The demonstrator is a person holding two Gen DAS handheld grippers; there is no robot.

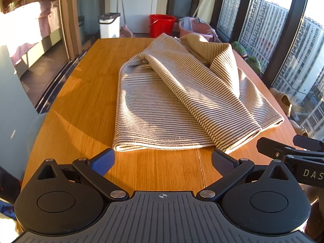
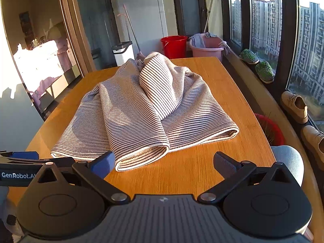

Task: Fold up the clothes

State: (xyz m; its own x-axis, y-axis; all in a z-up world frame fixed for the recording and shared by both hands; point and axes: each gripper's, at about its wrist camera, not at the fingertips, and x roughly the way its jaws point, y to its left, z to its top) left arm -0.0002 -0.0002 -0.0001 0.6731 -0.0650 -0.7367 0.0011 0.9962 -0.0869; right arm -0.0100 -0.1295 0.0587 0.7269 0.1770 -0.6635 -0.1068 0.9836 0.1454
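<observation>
The left gripper (image 1: 163, 160) hovered low over the orange-brown wooden tabletop (image 1: 81, 101), jaws apart and empty. Just ahead lay the rumpled cream, dark-striped knit garment (image 1: 178, 99). The right gripper (image 2: 163, 162) hovered alongside, jaws likewise apart.

High-rise apartment balcony room. Evidence: bed (image 1: 30, 22) behind sliding door, red bucket (image 1: 162, 25), pink basin (image 2: 206, 45), shoes (image 2: 295, 106) on sill, tower blocks (image 1: 261, 24) outside.
</observation>
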